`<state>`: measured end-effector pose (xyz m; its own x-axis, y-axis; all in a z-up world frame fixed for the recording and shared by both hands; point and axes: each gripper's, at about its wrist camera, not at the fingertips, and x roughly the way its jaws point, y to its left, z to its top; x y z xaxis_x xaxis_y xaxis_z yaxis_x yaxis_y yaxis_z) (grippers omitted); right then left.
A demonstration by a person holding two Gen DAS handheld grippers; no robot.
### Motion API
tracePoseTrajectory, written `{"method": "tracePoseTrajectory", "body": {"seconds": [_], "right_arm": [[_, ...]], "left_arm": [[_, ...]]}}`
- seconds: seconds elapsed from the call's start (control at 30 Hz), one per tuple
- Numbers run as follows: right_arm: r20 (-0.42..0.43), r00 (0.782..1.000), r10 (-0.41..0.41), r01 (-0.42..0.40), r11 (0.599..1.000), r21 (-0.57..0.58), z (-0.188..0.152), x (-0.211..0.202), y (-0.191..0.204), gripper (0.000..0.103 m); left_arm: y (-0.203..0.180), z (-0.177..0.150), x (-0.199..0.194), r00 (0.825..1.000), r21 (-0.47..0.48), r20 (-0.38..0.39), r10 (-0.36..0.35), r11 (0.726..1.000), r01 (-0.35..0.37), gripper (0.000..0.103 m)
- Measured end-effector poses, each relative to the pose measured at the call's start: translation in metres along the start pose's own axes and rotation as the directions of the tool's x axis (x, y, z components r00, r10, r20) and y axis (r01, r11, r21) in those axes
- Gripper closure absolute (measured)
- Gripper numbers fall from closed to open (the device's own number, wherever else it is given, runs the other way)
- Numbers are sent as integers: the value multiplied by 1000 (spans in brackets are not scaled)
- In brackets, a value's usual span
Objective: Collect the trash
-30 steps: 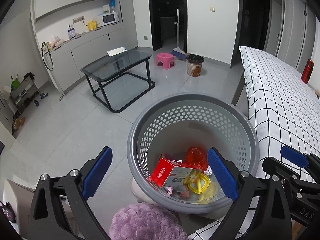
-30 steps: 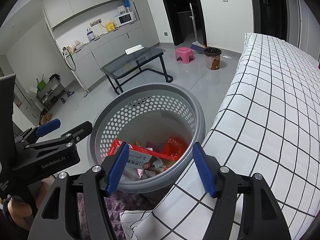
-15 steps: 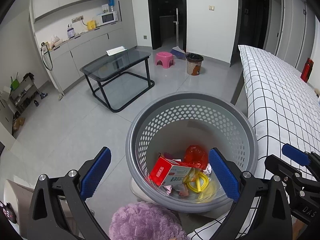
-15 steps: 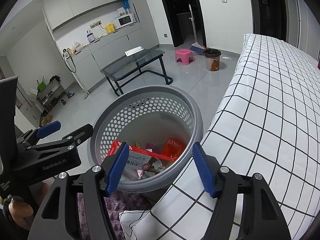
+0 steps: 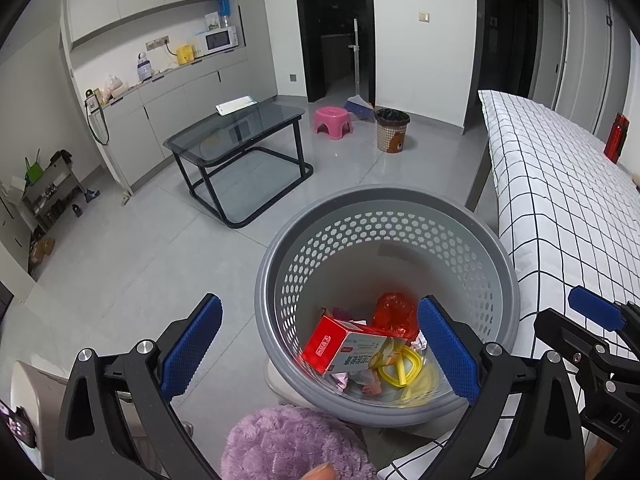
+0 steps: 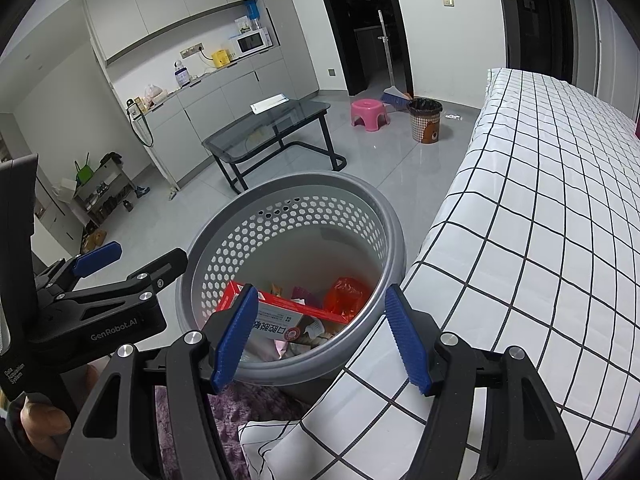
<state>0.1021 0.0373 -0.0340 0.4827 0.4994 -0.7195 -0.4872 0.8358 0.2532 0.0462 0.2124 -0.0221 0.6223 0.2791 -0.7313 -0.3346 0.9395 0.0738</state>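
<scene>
Above the grey basket point(image 5: 508, 276) we see no change: left gripper point(image 5: 320, 348) and right gripper point(image 6: 320, 338) stay released, empty.

The round grey perforated plastic basket point(image 5: 492, 264) is standing open at the top, with trash lying only on its bottom. The white black-checked bed point(image 6: 540, 240) is pressing against its right side; grey tiled floor point(image 5: 132, 256) is lying free on the left.
</scene>
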Motion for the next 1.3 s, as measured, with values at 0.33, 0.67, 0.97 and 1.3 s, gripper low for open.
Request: {"method": "tracePoseTrajectory", "body": {"seconds": [0.33,0.67,0.97,1.3], "right_arm": [[1,1000,0,0,1000,0,-1,-1,-1,40],[2,1000,1,-1,1000,0,-2,0,-1,40],[1,1000,1,-1,1000,0,-3,1,-2,40],[2,1000,1,-1,1000,0,-3,1,-2,40]], "left_arm": [[-2,-1,0,1000,0,-1,0,1000,0,7],[-3,-2,-1,1000,-3,-6,-3,1000,3,7],[-3,-3,1,1000,-8,-9,-4,1000,3,7],[-2,-3,2,1000,-10,-10,-6,1000,5,7]]}}
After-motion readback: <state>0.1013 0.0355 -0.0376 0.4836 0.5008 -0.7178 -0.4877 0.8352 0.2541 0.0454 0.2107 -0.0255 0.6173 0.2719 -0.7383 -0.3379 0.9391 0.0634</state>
